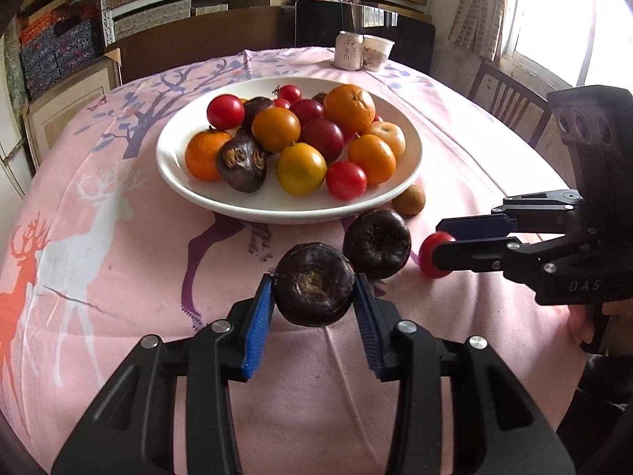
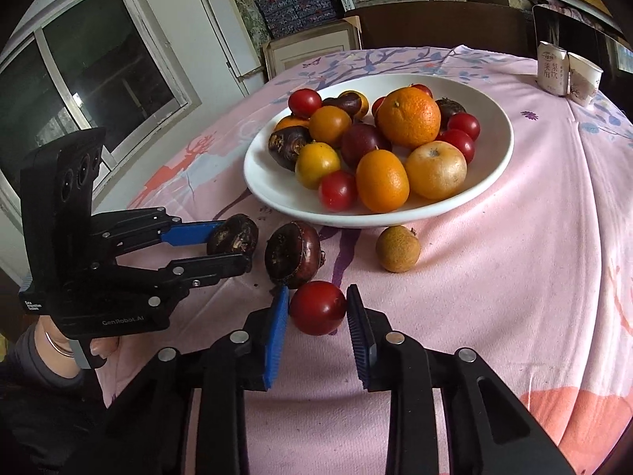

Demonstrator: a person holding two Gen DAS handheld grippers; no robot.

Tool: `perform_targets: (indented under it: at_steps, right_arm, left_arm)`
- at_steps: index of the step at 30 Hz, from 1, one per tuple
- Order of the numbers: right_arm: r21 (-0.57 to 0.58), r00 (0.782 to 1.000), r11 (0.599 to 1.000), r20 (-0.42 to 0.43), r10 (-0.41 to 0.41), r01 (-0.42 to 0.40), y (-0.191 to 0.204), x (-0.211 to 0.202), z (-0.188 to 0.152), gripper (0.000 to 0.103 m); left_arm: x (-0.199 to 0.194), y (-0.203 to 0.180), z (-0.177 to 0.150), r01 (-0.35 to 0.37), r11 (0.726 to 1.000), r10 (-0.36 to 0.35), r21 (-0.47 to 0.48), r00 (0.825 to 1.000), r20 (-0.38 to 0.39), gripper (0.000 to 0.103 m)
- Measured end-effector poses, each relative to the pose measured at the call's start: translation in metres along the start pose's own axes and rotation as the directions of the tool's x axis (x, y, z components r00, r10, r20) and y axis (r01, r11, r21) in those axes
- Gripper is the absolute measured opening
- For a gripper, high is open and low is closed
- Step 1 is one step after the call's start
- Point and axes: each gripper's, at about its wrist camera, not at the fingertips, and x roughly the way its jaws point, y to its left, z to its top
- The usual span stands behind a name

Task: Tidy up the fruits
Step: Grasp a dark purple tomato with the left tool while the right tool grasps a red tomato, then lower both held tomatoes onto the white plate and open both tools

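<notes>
Fruit sorting nearly complete: plate (image 1: pixel 395 194) full.
Left gripper (image 1: pixel 314 297) grasps water chestnut (image 1: pixel 314 283); right gripper (image 2: pixel 316 308) grasps tomato (image 2: pixel 318 308); two pieces remain ahead on desk (image 2: pixel 494 269).

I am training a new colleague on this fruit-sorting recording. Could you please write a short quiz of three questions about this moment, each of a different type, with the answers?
1. True or false: the left gripper has its jaws closed on an orange.
2. Multiple choice: what is between the jaws of the right gripper? A) a small brown fruit B) a red cherry tomato C) a paper cup
3. Short answer: how many loose pieces lie on the tablecloth near the white plate, held by no gripper?

Key
1. False: it holds a dark water chestnut.
2. B, the red cherry tomato.
3. Two: a second dark water chestnut and a small brown fruit.
</notes>
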Motion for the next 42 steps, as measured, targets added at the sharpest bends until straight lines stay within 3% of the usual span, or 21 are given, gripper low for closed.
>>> perform_targets:
  at_steps: [5, 8, 10, 12, 15, 16, 18, 25, 32, 37, 42]
  right_arm:
    - [-0.002, 1.000, 1.000, 0.003, -0.008, 0.008, -0.002, -0.011, -0.001, 0.029]
    - [-0.073, 0.999, 0.996, 0.003, -0.053, 0.053, 0.005, -0.010, -0.002, 0.032]
    - [-0.141, 0.993, 0.983, -0.001, -0.117, 0.116, 0.015, -0.004, -0.002, 0.046]
    - [-0.198, 0.982, 0.964, -0.018, -0.186, 0.178, 0.024, 0.007, -0.004, 0.052]
    - [-0.203, 0.977, 0.960, -0.058, -0.207, 0.191, 0.024, 0.017, -0.003, 0.051]
    - [-0.187, 0.978, 0.964, -0.058, -0.201, 0.187, 0.021, 0.017, -0.002, 0.040]
    - [-0.153, 0.981, 0.973, -0.058, -0.183, 0.173, 0.014, 0.015, -0.001, 0.032]
    - [-0.076, 0.993, 0.990, 0.018, -0.117, 0.118, 0.008, -0.017, -0.003, 0.032]
    - [0.020, 0.984, 0.997, 0.156, -0.080, 0.078, -0.009, -0.053, 0.064, 0.032]
    - [0.108, 0.986, 0.992, 0.147, -0.082, 0.067, -0.032, -0.023, 0.125, 0.031]
    - [0.150, 0.988, 0.986, 0.122, -0.098, 0.079, -0.046, 0.011, 0.158, 0.032]
  left_arm:
    - [-0.016, -0.002, -0.002, -0.022, 1.000, 0.022, 0.010, 0.999, 0.034, 0.040]
    - [-0.017, 0.001, -0.003, -0.035, 0.999, 0.035, 0.008, 0.999, 0.039, 0.040]
    - [-0.016, 0.003, -0.006, -0.031, 1.000, 0.031, -0.005, 0.999, 0.034, 0.040]
    - [-0.015, 0.003, -0.009, -0.030, 1.000, 0.030, -0.009, 0.999, 0.029, 0.040]
    - [-0.018, 0.000, -0.010, -0.031, 1.000, 0.031, 0.001, 0.999, 0.038, 0.040]
    - [-0.018, 0.000, -0.010, -0.032, 0.999, 0.032, 0.003, 0.999, 0.039, 0.040]
    - [-0.019, 0.001, -0.010, -0.035, 0.999, 0.035, 0.000, 0.999, 0.040, 0.040]
    - [-0.031, 0.003, -0.005, -0.031, 0.999, 0.032, -0.013, 0.996, 0.085, 0.040]
    - [-0.033, 0.002, 0.048, -0.050, 0.999, 0.047, 0.017, 0.988, 0.150, 0.040]
    - [-0.003, 0.002, 0.095, -0.078, 0.996, 0.073, 0.031, 0.988, 0.140, 0.040]
    - [0.033, 0.003, 0.120, -0.094, 0.995, 0.089, 0.040, 0.991, 0.102, 0.040]
